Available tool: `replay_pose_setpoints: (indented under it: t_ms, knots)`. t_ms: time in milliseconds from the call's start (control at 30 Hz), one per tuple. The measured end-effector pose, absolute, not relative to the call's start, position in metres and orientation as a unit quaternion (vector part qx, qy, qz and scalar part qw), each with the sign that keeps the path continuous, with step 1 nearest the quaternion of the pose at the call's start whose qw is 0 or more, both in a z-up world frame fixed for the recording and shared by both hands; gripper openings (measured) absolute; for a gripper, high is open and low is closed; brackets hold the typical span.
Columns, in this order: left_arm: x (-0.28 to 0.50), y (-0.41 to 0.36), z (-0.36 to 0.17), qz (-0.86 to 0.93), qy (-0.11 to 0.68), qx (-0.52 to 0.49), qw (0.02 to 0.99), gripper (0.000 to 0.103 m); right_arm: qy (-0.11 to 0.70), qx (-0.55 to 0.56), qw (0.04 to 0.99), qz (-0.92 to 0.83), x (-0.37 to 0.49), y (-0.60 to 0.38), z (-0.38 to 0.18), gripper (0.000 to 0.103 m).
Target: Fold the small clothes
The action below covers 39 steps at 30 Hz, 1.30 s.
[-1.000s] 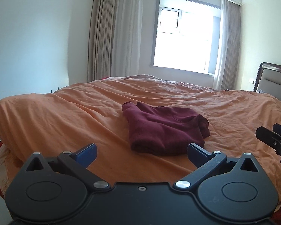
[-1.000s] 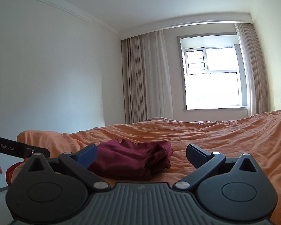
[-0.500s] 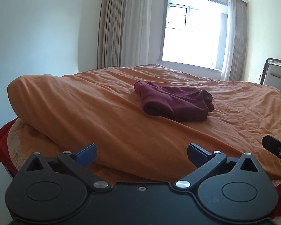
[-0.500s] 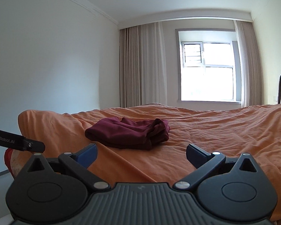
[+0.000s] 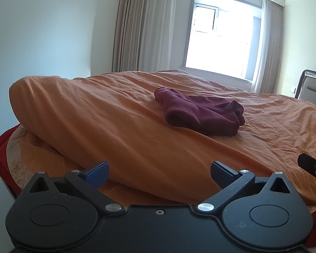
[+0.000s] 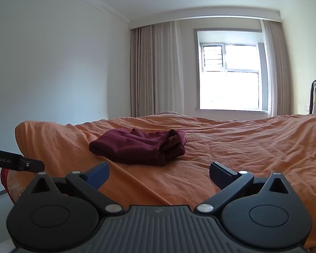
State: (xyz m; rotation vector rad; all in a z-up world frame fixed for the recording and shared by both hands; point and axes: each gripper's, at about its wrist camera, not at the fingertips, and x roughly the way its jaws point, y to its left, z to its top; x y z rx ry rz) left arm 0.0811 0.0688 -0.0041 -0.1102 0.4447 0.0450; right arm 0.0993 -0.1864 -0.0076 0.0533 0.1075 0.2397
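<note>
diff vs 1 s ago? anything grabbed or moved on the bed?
Both claws pulled back and dropped lower: the left claw and right claw now sit near the bed's edge, with the maroon garment farther ahead in both views. Nothing was grabbed or released. Unchanged: both claws open and empty, and the garment in the same bundled heap on the orange duvet.

Bed w/ rumpled orange duvet (image 5: 120, 126); folded maroon garment (image 5: 202, 113) lies on it, approx. mid-bed.

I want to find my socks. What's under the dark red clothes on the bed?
The clothes lie in a bundle on the orange cover. Only that cover shows around them; anything beneath is hidden.
</note>
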Motion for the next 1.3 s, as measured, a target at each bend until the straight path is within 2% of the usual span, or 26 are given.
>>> replay_pose_setpoints:
  t_ms: [1300]
  knots:
    - [0.077, 0.067, -0.004, 0.026, 0.21, -0.056, 0.976, 0.102, 0.055, 0.037, 0.992, 0.11, 0.093, -0.197, -0.009, 0.103]
